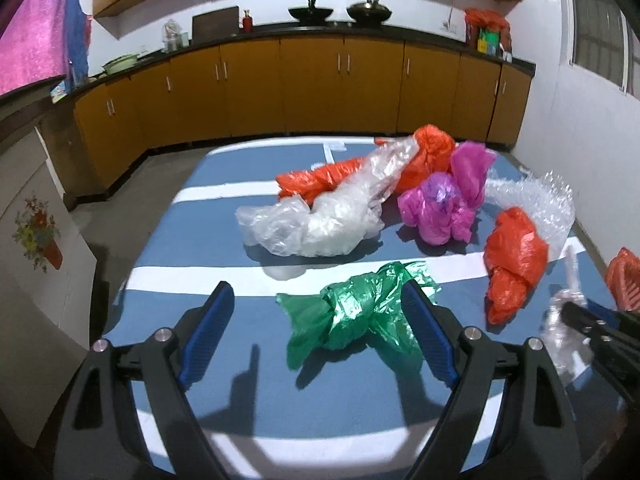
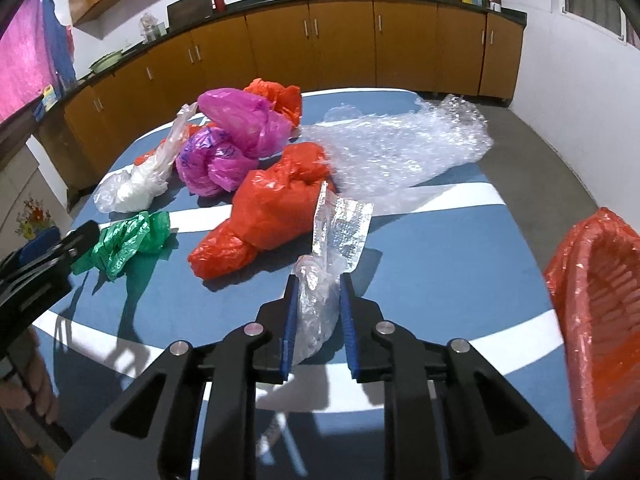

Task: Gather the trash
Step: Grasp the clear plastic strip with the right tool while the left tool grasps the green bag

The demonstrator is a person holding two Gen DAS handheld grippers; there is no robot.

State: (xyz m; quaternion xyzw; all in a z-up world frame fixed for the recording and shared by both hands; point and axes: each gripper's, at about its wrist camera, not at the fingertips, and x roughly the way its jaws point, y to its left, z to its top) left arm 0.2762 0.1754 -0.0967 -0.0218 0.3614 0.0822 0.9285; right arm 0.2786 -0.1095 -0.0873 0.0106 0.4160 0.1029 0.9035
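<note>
Crumpled plastic trash lies on a blue table with white stripes (image 2: 440, 264). My right gripper (image 2: 319, 280) is shut on a clear plastic wrapper (image 2: 320, 304) that stands up between its blue pads; the same wrapper (image 1: 560, 332) shows at the right edge of the left wrist view. My left gripper (image 1: 318, 290) is open wide just over a green bag (image 1: 352, 320), whose right end lies against the right pad. The green bag (image 2: 128, 244) lies beside one of the left gripper's fingers (image 2: 76, 240). Further back are an orange bag (image 2: 272, 208), a pink bag (image 2: 228, 140) and bubble wrap (image 2: 400, 144).
A red basket lined with orange plastic (image 2: 600, 320) stands at the table's right edge. A clear bag (image 1: 320, 220) and a long orange bag (image 1: 320, 176) lie at mid-table. Wooden cabinets (image 1: 312, 84) line the far wall. A flower-printed board (image 1: 36, 236) leans at the left.
</note>
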